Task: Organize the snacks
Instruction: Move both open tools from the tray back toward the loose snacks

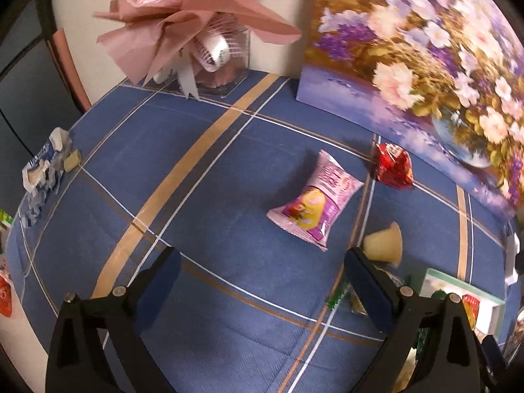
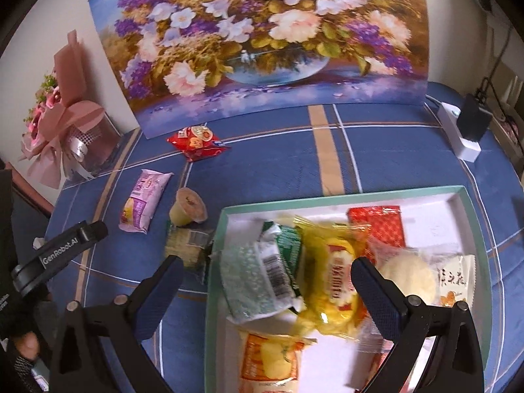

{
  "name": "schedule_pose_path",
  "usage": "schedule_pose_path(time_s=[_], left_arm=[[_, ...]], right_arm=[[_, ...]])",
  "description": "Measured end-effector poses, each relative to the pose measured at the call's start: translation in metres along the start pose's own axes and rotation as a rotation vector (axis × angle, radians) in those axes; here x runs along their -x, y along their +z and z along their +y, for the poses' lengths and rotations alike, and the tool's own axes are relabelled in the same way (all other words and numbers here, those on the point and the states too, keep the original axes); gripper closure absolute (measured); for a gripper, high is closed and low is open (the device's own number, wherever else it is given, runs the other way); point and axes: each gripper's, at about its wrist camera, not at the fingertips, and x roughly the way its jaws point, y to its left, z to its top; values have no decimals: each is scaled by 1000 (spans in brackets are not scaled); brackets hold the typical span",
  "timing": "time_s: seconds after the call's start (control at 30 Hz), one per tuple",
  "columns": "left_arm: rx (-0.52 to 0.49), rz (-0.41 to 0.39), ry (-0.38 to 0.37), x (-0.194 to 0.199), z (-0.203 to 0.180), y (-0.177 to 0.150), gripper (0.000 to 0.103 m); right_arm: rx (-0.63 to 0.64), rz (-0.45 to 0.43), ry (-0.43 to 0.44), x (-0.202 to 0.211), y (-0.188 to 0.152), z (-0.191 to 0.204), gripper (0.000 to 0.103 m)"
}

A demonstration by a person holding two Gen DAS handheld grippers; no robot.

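My left gripper [image 1: 262, 278] is open over the blue checked cloth, holding nothing. Ahead of it lie a pink snack packet [image 1: 316, 199], a red packet [image 1: 393, 165] and a tipped yellow jelly cup [image 1: 384, 244]. My right gripper [image 2: 267, 281] is open above a white tray with a green rim [image 2: 340, 193]. Several snacks lie in the tray, among them a green packet [image 2: 258, 268], a yellow packet [image 2: 334, 275] and an orange packet [image 2: 271, 360]. The right wrist view also shows the pink packet [image 2: 144, 199], red packet [image 2: 196, 142] and jelly cup [image 2: 188, 211] left of the tray.
A flower painting [image 2: 262, 39] leans on the wall at the back. A pink bouquet [image 1: 183, 16] stands in the back left corner. Crumpled blue-white wrappers [image 1: 44, 170] lie at the left edge. A white power strip with a black adapter [image 2: 468, 127] sits far right.
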Motion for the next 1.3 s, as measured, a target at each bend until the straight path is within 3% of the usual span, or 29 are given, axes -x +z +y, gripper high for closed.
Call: schedule_pose_path(time_s=[0.27,0.4,0.5,0.83,1.03,1.3], left_arm=[[59,98,-100,-22,20,8,3],[98,163,-148,-34,29,11,3],[115,210,-178,-44,30,17,3],[-20,239,-307,-70,16,49,3],[-150,211,-293,-76,-6,61,3],[-234,239,-271,-100,-29,61,3]], right_arm=[[26,40,25,-19,12,26,0],[45,84,104,-32,19,41,0],[66,114,110,-42,29,51,0],[170,164,100,-73,51,78,2],[251,203,89,-99,48,98,11],[320,229,52,-127,41,111,14]])
